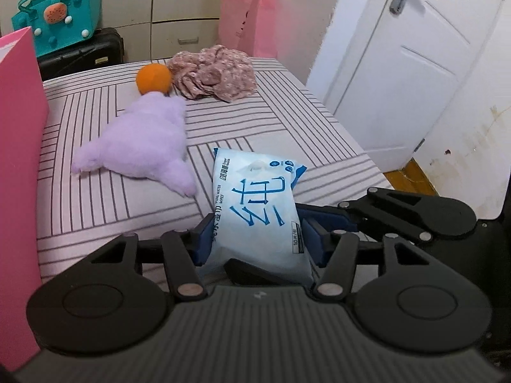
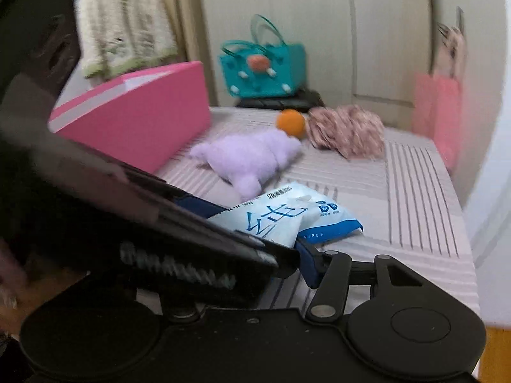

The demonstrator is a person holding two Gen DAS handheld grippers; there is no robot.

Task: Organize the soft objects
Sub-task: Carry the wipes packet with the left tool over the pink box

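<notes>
My left gripper [image 1: 257, 239] is shut on a white and blue pack of wet wipes [image 1: 258, 204], holding it over the near edge of the striped bed [image 1: 287, 127]. The pack also shows in the right wrist view [image 2: 287, 218], with the left gripper's body crossing in front. My right gripper [image 2: 287, 255] is mostly hidden behind the left one; only its right blue finger [image 2: 308, 263] shows, beside the pack. A purple plush toy [image 1: 143, 150] [image 2: 252, 154], an orange ball [image 1: 154, 78] [image 2: 290, 123] and a crumpled floral cloth [image 1: 214, 71] [image 2: 346, 131] lie farther back on the bed.
A pink box [image 1: 17, 172] [image 2: 137, 115] stands at the bed's left side. A teal bag [image 1: 59, 19] [image 2: 263, 70] sits on a black suitcase [image 1: 83, 52] behind the bed. A pink paper bag [image 1: 247, 20] leans at the wall. A white door [image 1: 399, 73] is at the right.
</notes>
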